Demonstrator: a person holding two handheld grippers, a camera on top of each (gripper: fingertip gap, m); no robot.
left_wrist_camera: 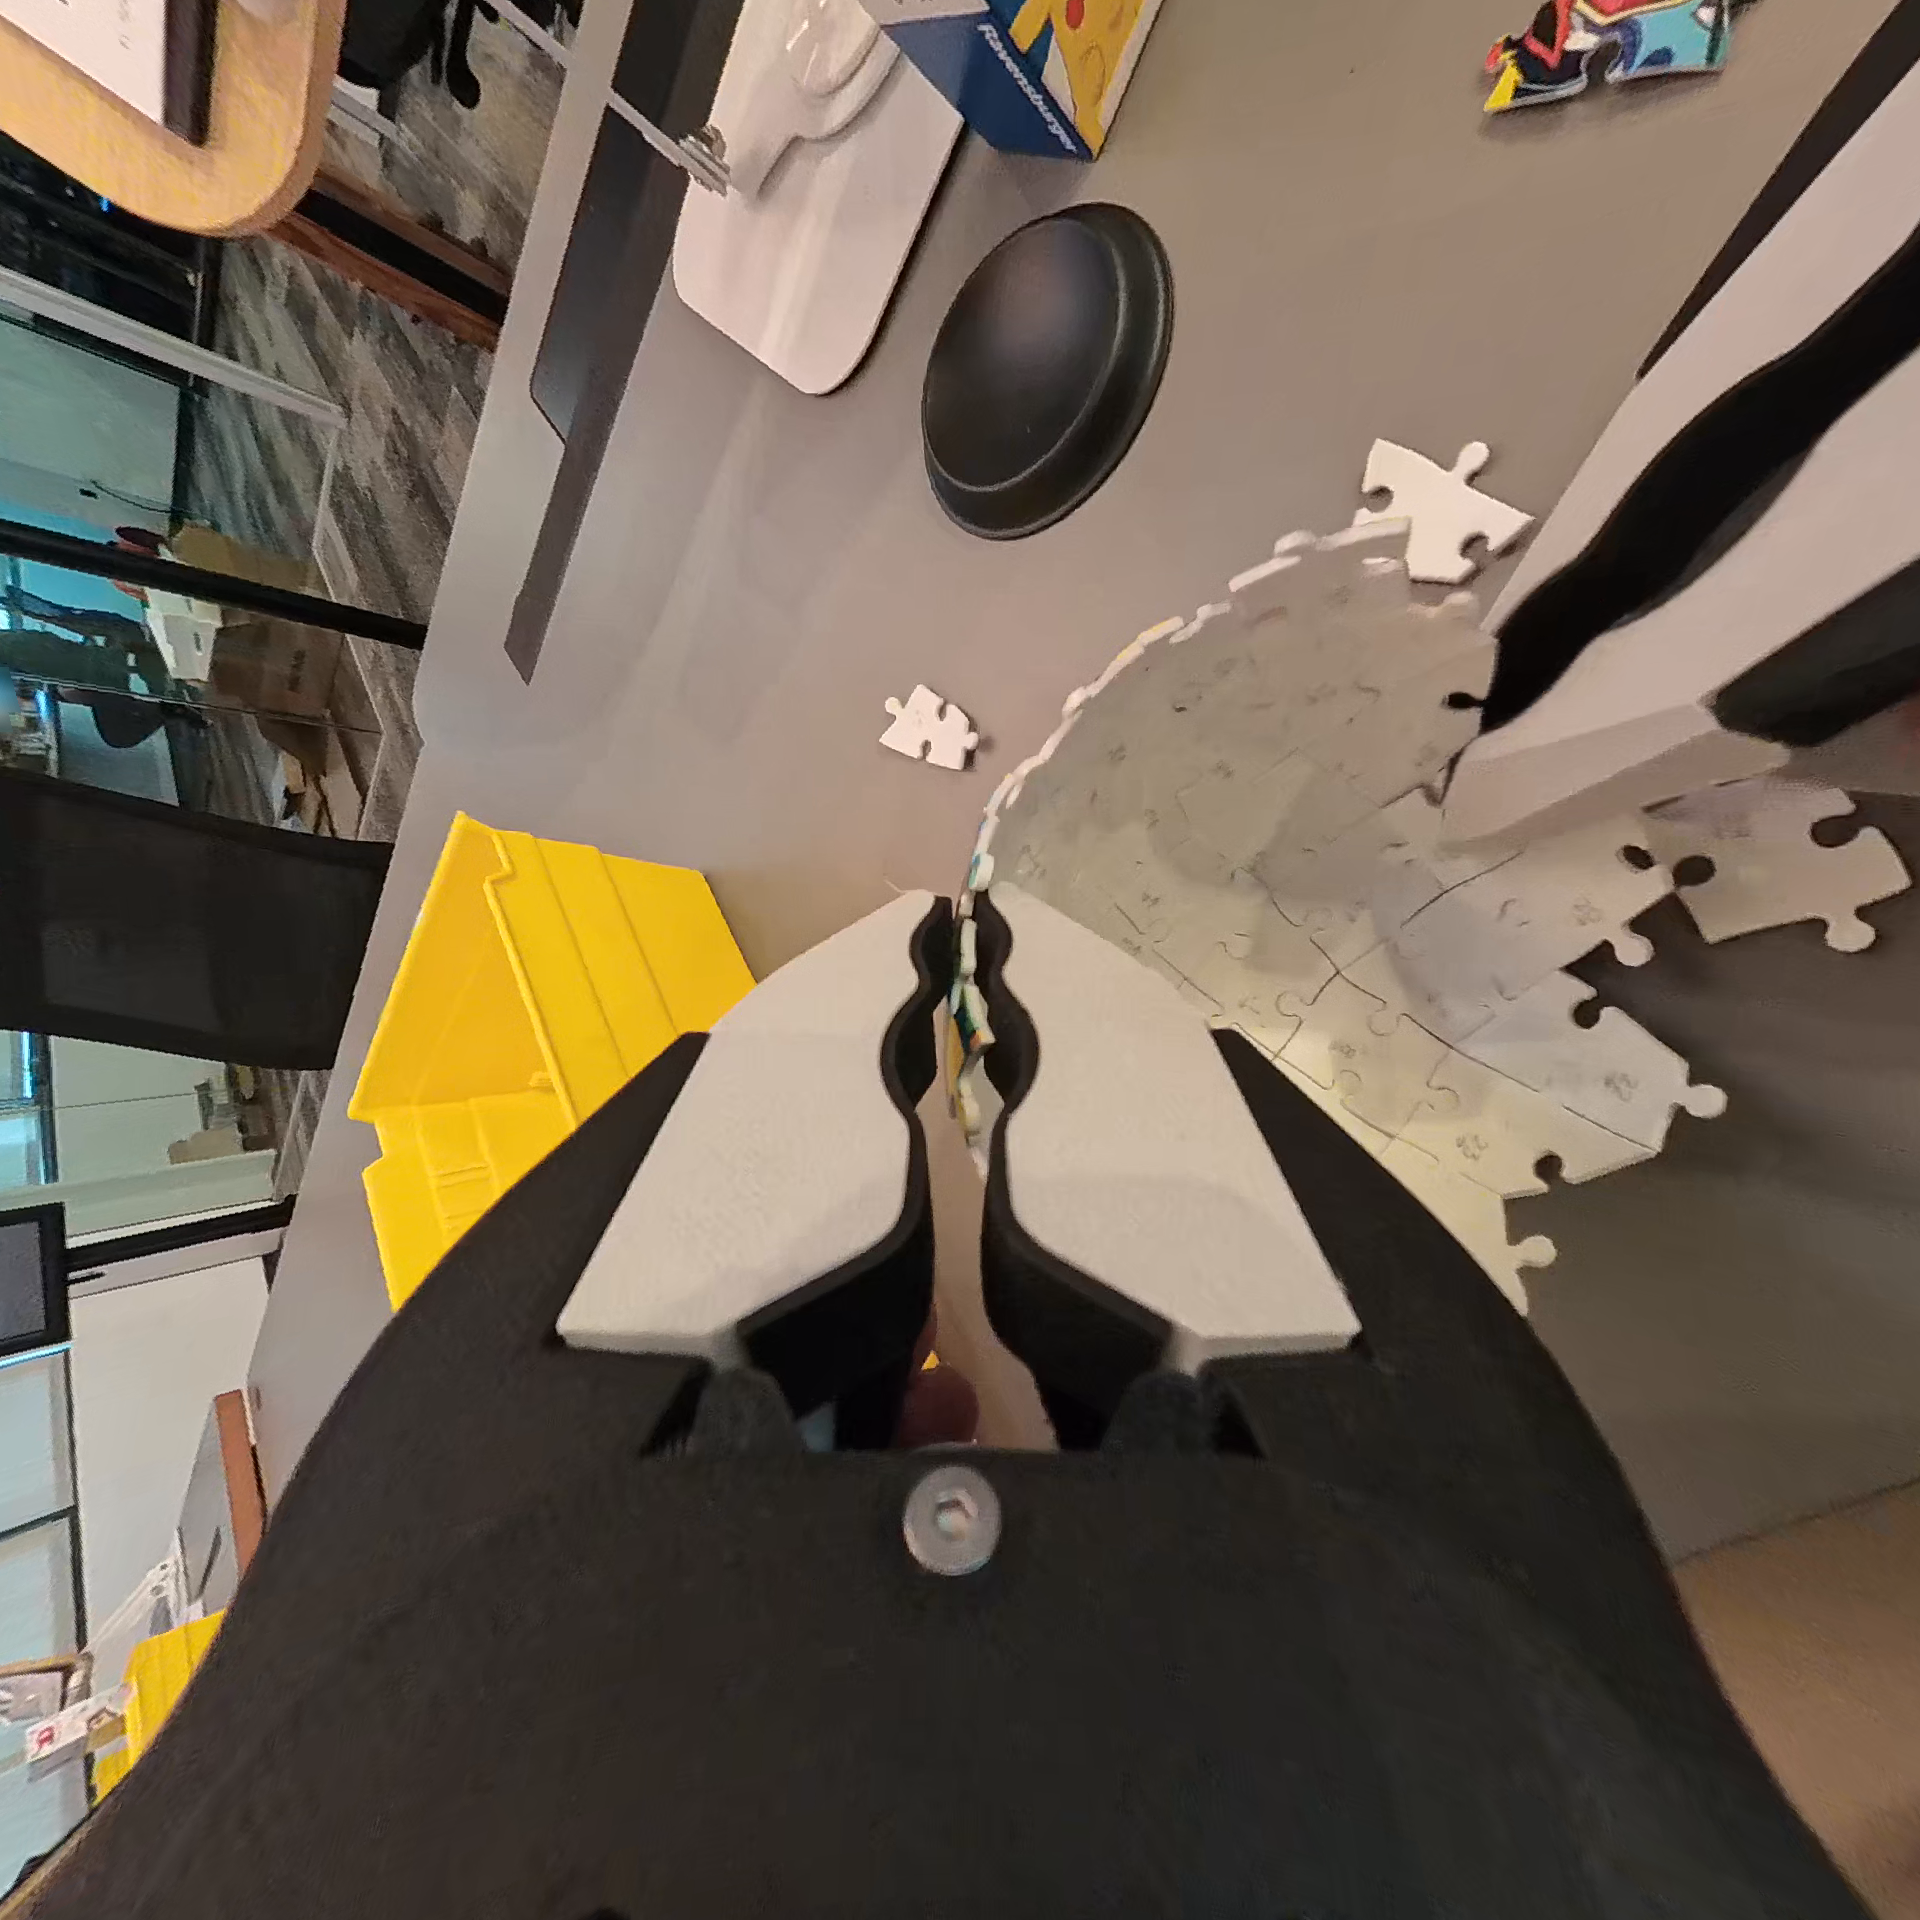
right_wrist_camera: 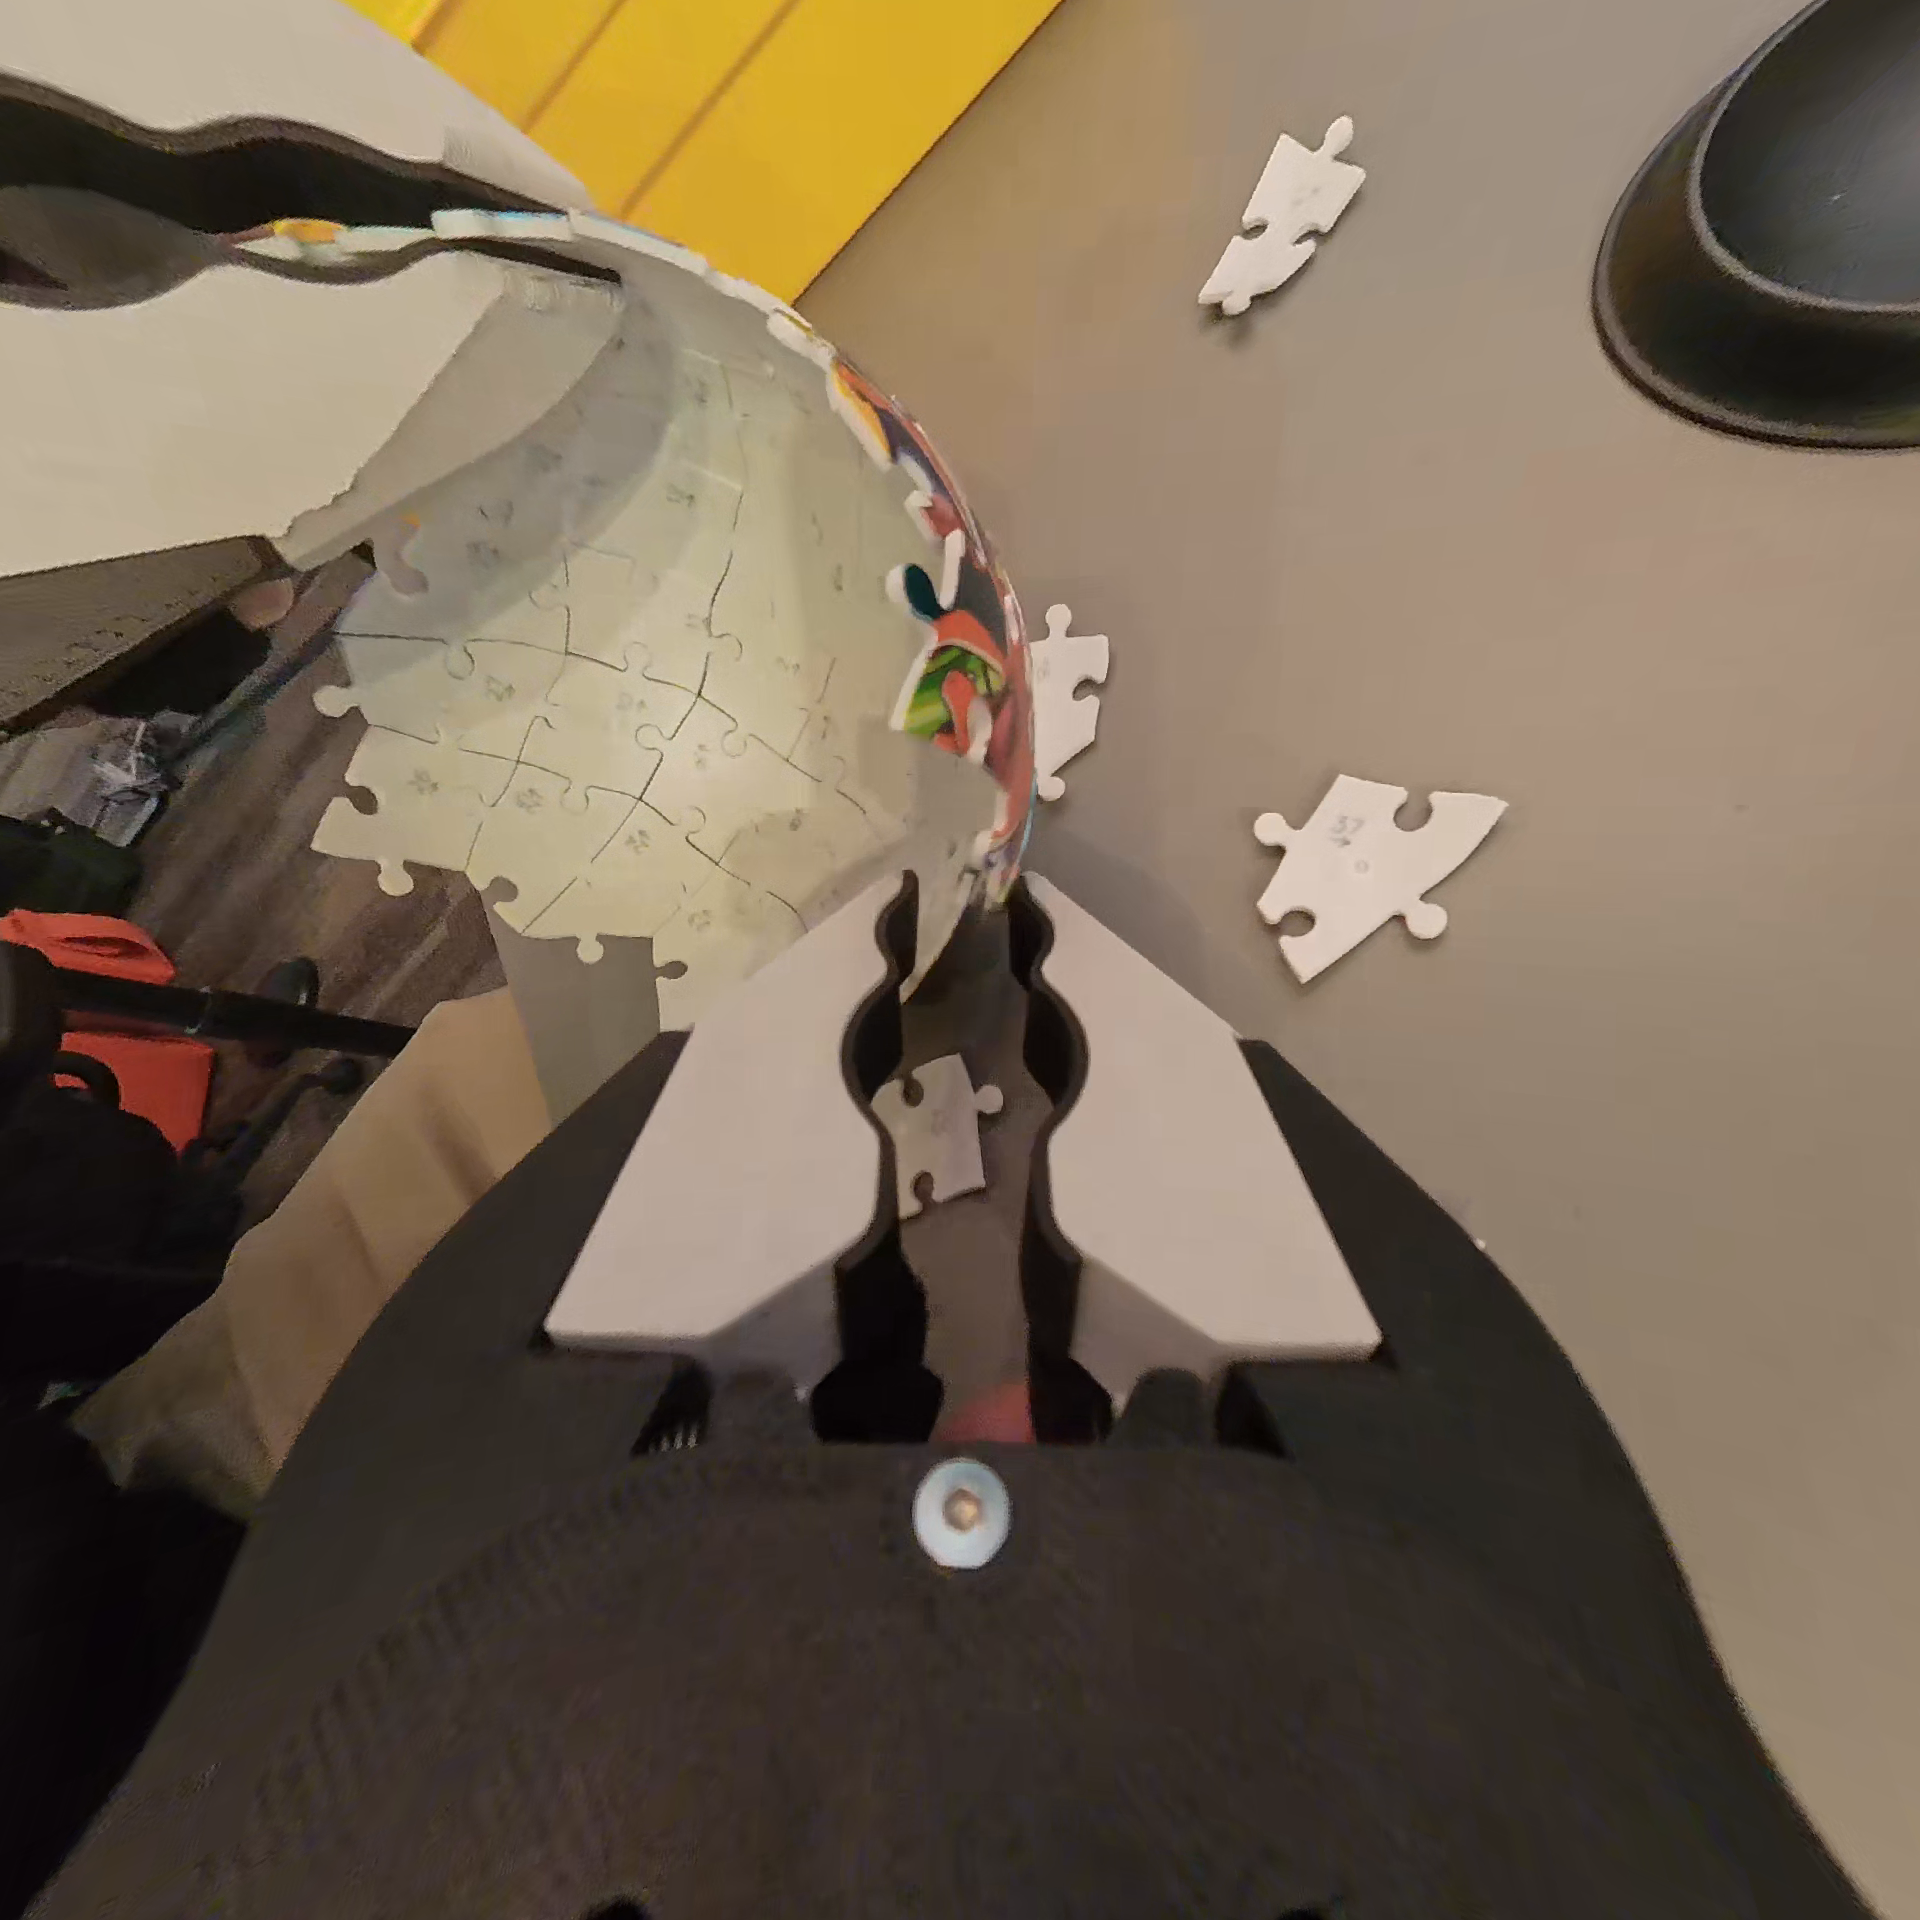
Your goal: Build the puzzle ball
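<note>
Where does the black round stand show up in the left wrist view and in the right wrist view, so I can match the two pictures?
Left wrist view: the black round stand sits on the grey table, upper middle, beyond the half-built puzzle ball.
Right wrist view: the stand is cut off by the top right corner.
Shared landmark: the yellow bin, left of centre in the left view, along the top edge in the right view.
</note>
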